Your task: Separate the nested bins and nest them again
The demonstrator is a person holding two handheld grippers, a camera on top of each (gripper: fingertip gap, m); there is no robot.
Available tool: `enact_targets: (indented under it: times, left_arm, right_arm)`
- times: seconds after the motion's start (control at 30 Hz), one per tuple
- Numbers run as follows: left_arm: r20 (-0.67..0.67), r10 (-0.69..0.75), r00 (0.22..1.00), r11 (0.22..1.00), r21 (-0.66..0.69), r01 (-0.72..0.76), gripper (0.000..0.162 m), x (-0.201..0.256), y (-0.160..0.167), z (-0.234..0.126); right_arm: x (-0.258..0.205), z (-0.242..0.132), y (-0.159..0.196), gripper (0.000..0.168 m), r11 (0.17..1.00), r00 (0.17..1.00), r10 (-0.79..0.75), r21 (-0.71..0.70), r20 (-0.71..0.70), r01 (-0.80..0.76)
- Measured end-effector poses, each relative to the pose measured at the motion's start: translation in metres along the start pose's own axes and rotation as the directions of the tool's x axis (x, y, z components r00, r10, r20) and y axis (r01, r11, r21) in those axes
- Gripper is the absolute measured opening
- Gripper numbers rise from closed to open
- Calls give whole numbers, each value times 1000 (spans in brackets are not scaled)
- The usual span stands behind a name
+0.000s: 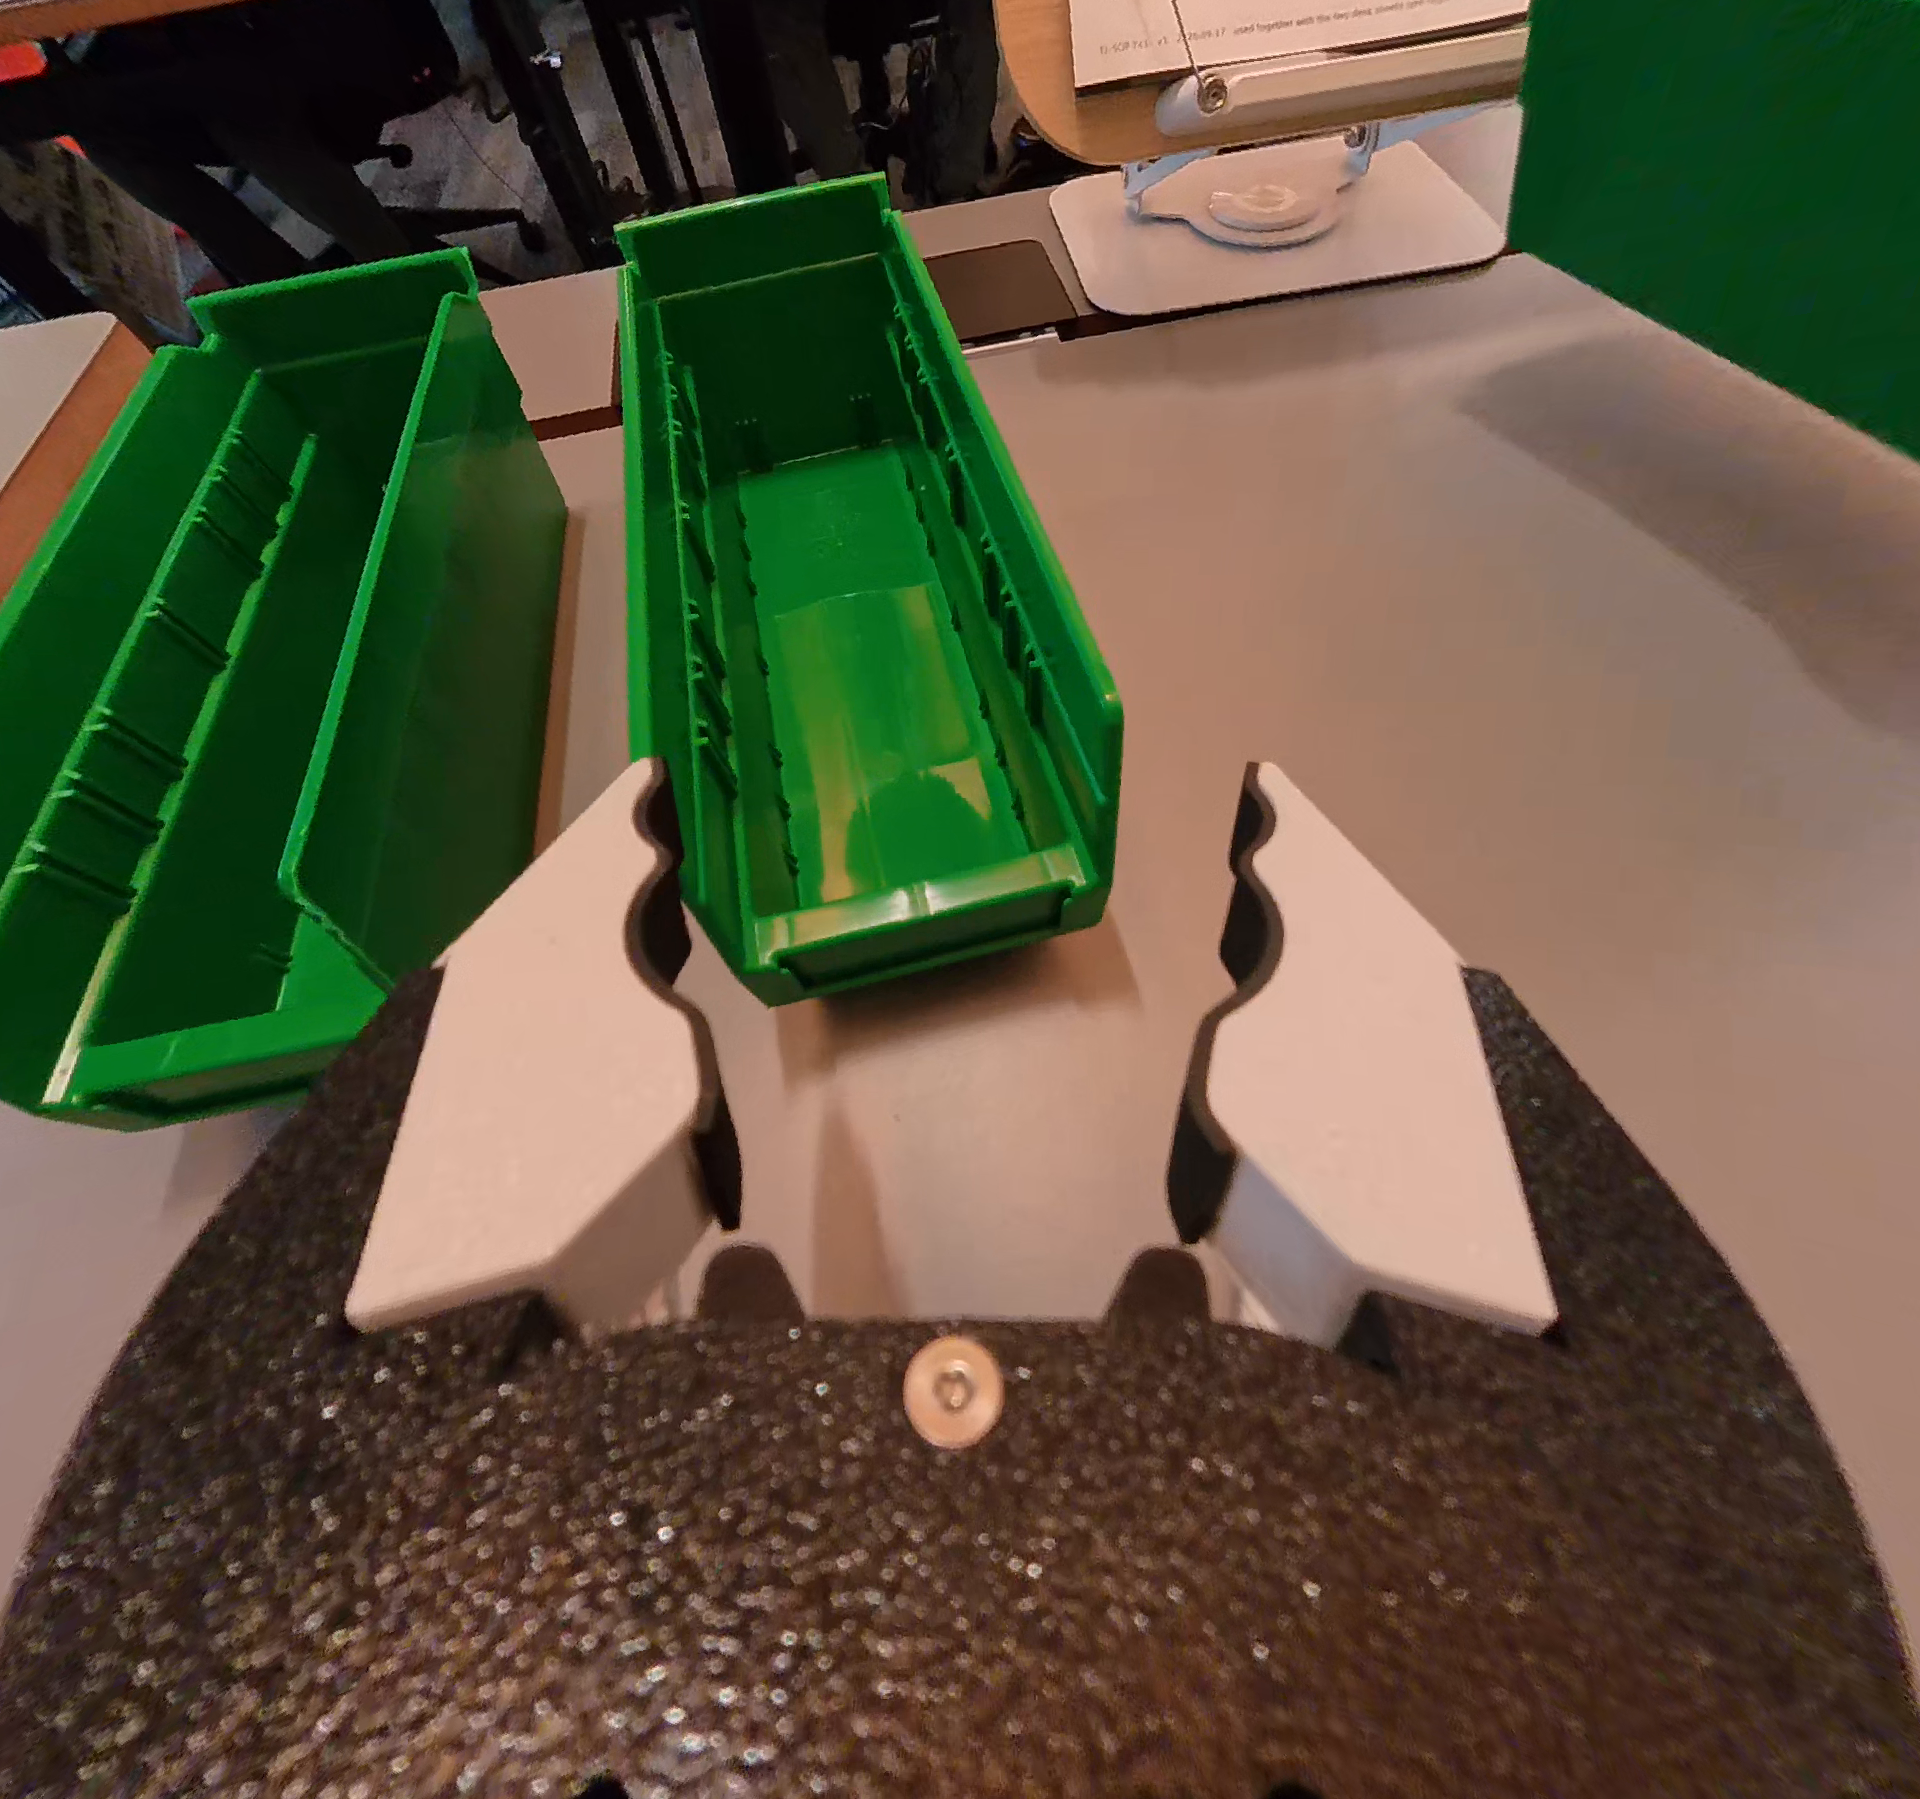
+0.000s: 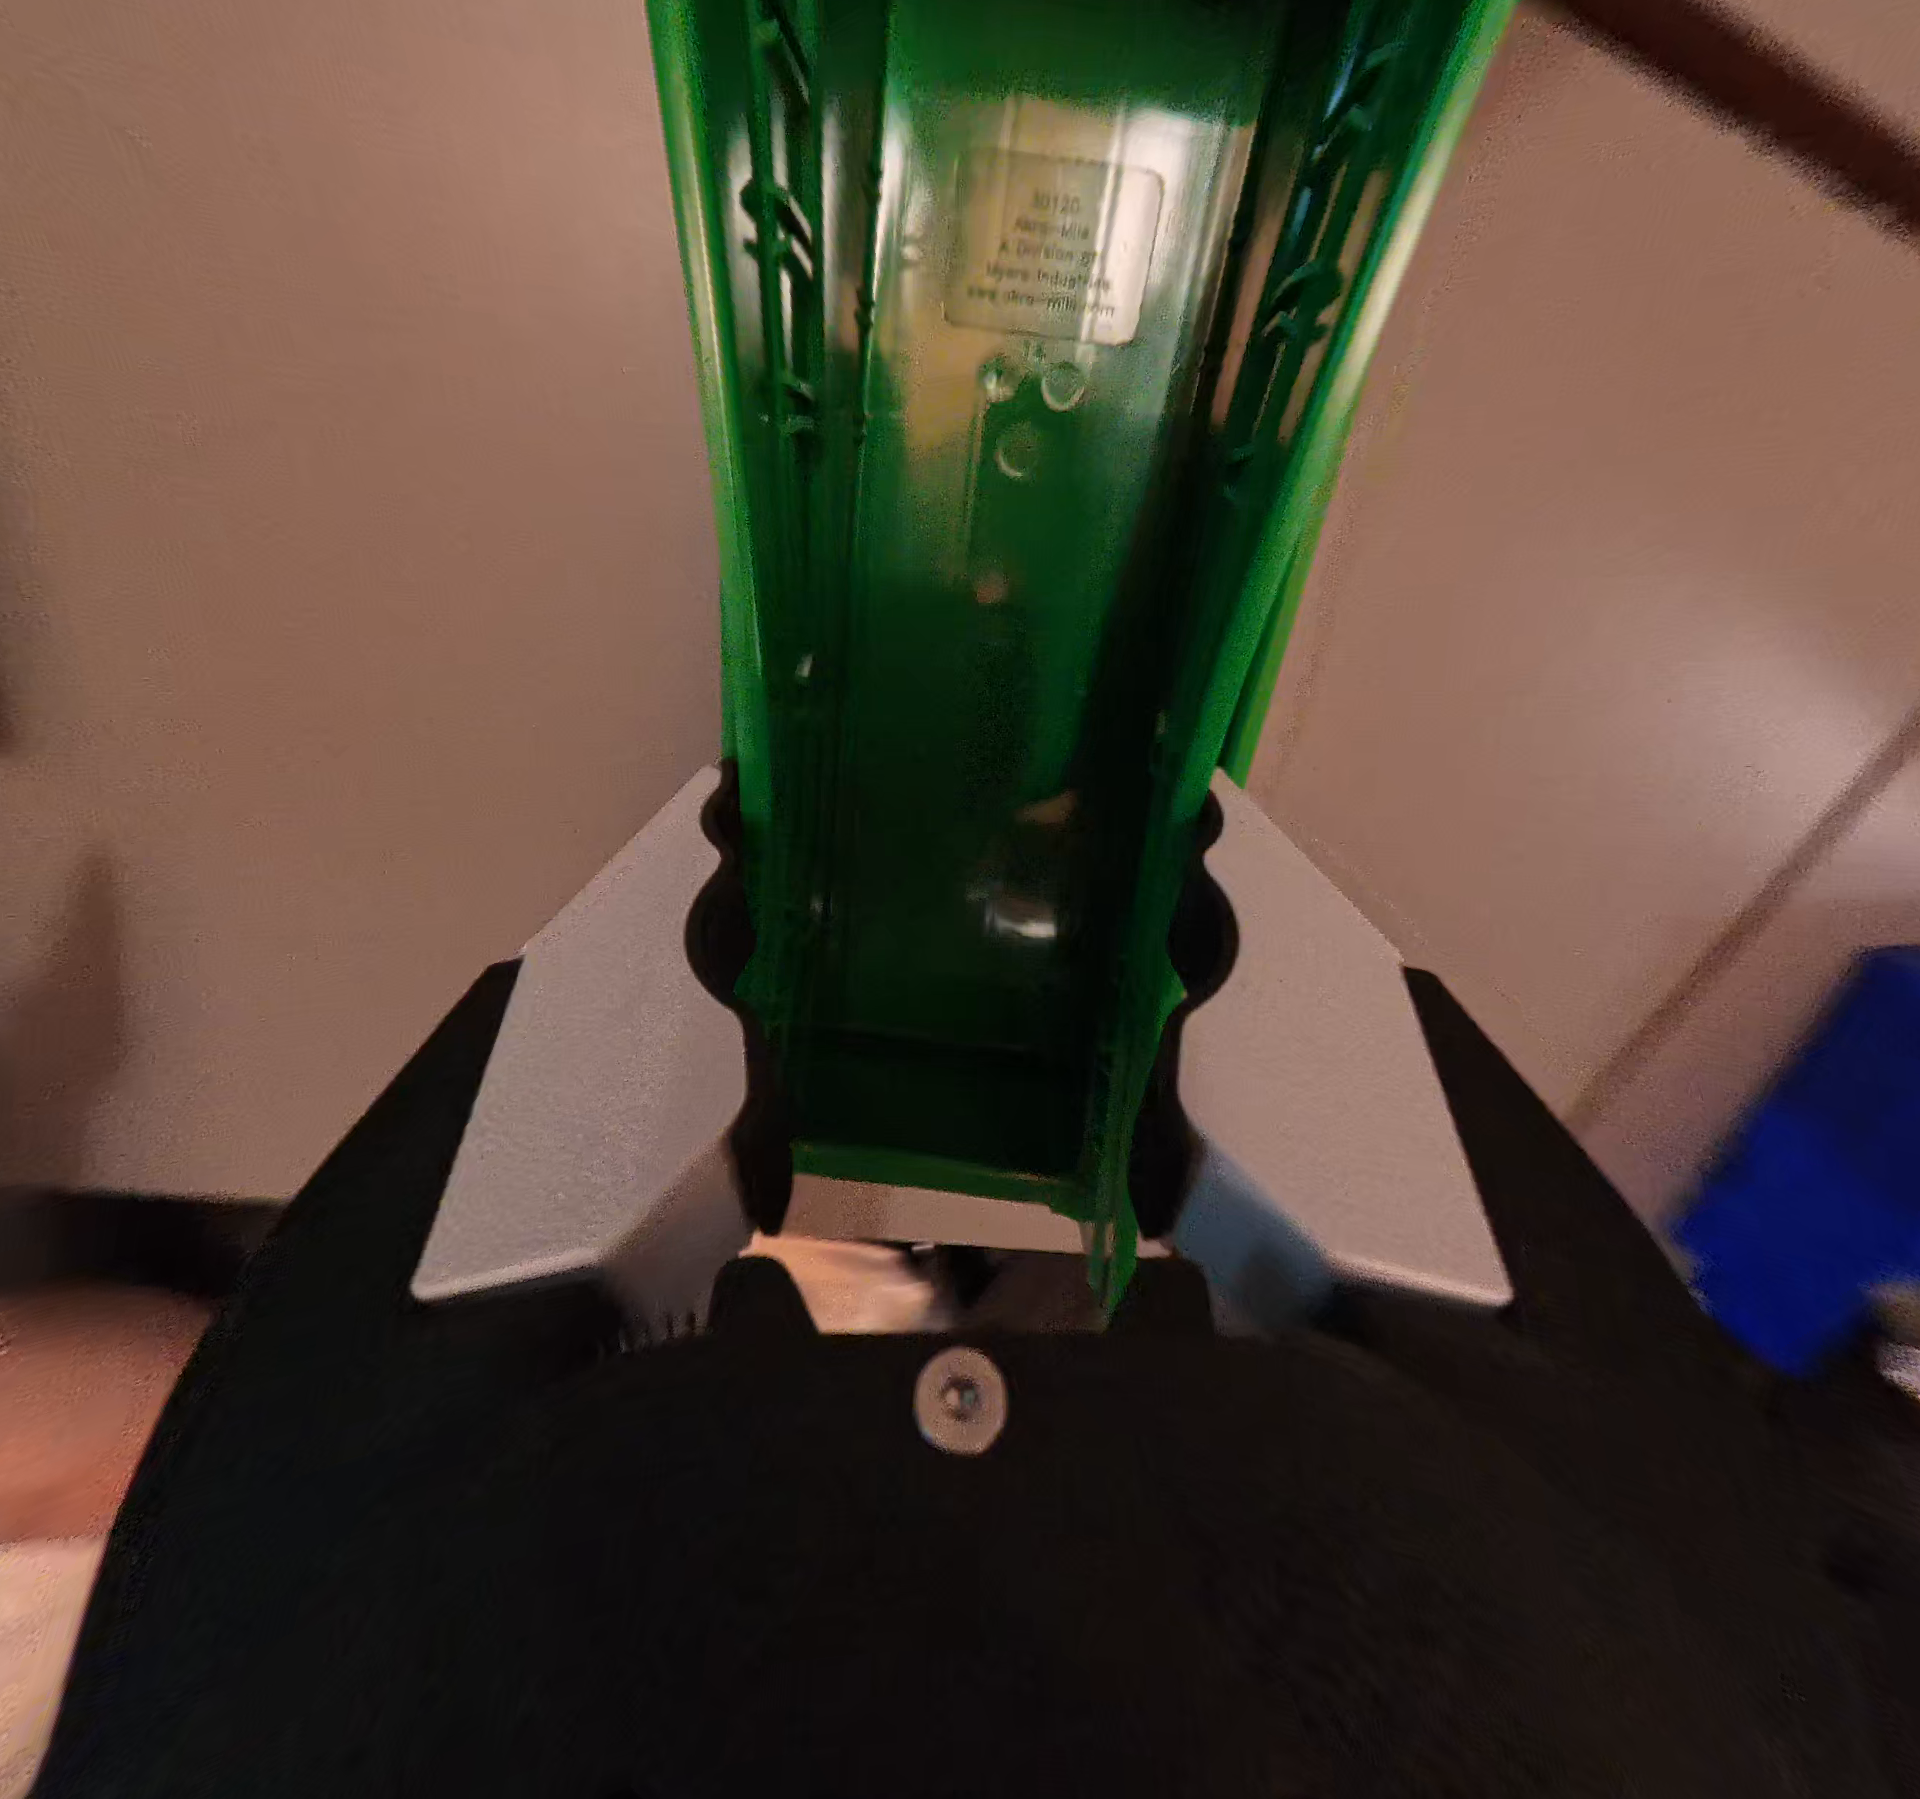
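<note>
Two long green plastic bins (image 1: 260, 669) (image 1: 862, 606) sit apart on the grey desk (image 1: 1403, 710), the left hand-held gripper (image 1: 951, 1001) is wide open and empty, and the right hand-held gripper (image 2: 961, 1001) squeezes a third green bin (image 2: 1039, 502) in the air, so more work seems left.

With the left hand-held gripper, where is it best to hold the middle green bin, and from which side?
Probably the low front lip of the middle green bin, approached from the near short end. That end faces the open left hand-held gripper, and the lip is thin enough to pinch from above. The long walls appear wider than its opening.
</note>
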State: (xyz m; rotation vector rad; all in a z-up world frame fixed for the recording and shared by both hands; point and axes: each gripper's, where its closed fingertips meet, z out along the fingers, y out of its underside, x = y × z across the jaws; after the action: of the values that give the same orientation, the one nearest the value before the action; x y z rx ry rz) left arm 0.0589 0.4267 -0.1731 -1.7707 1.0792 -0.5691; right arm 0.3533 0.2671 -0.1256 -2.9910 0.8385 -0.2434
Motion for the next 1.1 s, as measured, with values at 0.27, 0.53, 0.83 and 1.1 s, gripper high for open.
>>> enact_targets:
  times: [0.27,0.53,0.83,1.1]
  left_arm:
    - [6,7,1000,1000,9,-7,104,0,-4,-4]
    - [27,26,999,999,39,-27,104,2,-16,-16]
    - [18,67,998,994,86,-68,104,19,-35,-26]
    - [-83,61,995,992,116,-52,100,56,-43,-19]
  right_arm:
    - [-21,4,1,81,995,975,84,27,204,-91]
    - [-8,7,4,81,996,986,78,32,147,-83]
    - [9,18,11,81,999,999,47,4,-3,-47]
    - [-37,20,8,86,998,976,69,-7,205,-69]
